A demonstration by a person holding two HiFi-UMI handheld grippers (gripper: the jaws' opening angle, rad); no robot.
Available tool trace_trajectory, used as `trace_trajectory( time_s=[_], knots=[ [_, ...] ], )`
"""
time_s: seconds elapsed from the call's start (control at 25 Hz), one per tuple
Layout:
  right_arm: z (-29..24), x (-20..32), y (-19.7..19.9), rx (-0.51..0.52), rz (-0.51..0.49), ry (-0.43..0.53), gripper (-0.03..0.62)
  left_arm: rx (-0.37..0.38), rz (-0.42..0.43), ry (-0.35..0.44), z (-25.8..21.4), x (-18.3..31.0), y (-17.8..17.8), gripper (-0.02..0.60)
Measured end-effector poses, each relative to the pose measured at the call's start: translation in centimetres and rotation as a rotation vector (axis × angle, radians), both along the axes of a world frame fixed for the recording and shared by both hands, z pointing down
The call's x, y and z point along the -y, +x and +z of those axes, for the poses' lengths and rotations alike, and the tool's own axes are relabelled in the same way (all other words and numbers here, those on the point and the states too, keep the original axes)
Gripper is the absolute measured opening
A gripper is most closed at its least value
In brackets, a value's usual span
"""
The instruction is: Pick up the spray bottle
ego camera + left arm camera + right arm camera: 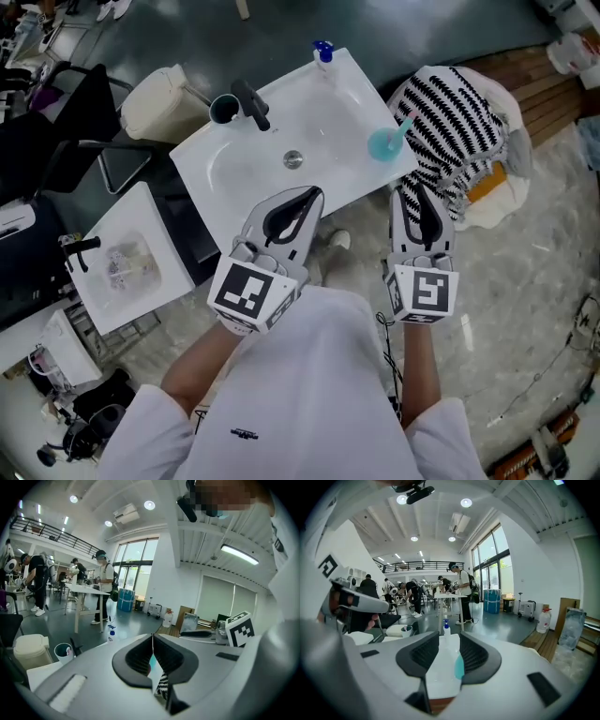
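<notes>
The spray bottle (323,52), clear with a blue trigger head, stands upright on the far corner of the white sink (328,112). It shows small in the left gripper view (111,632) and straight ahead between the jaws in the right gripper view (446,627). My left gripper (317,194) hovers over the sink's near edge, its jaws shut with tips touching and nothing in them (152,637). My right gripper (412,195) hangs by the sink's near right corner, well short of the bottle. Its jaws stand a little open and empty (449,637).
A teal cup with a toothbrush (384,142) stands on the sink's right edge. A black faucet (251,103) and a grey cup (223,110) stand at its left. A striped cloth (459,122) lies right of the sink, a beige bin (164,98) left. People stand at tables beyond.
</notes>
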State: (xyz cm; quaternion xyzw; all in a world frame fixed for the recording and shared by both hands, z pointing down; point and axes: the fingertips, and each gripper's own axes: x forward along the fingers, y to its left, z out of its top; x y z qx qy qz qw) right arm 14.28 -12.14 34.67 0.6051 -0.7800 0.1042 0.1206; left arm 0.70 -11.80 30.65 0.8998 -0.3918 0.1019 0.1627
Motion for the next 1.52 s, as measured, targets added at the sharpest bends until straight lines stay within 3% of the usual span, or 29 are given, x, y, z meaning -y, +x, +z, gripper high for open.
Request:
trace_trajectory(
  time_s=[0.44,0.96,1.28,1.52],
  knots=[
    [3.5,4.5,0.7,0.033,0.001,-0.031,0.164,0.005,-0.02,-0.071,4.0,3.3,1.7,0.008],
    [9.8,8.4,2.0,-0.031,-0.047,-0.032,0.307,0.019,-0.054,-0.141,8.9,5.4,2.3,0.008],
    [14.6,10.5,2.5,-0.01,-0.059,-0.091,0.322,0.029,-0.057,-0.181,11.8,6.9,2.5,0.008],
    [18.9,10.8,2.0,-0.052,-0.065,-0.158,0.331,0.031,-0.055,-0.238,14.2,6.7,2.8,0.008]
  ],
)
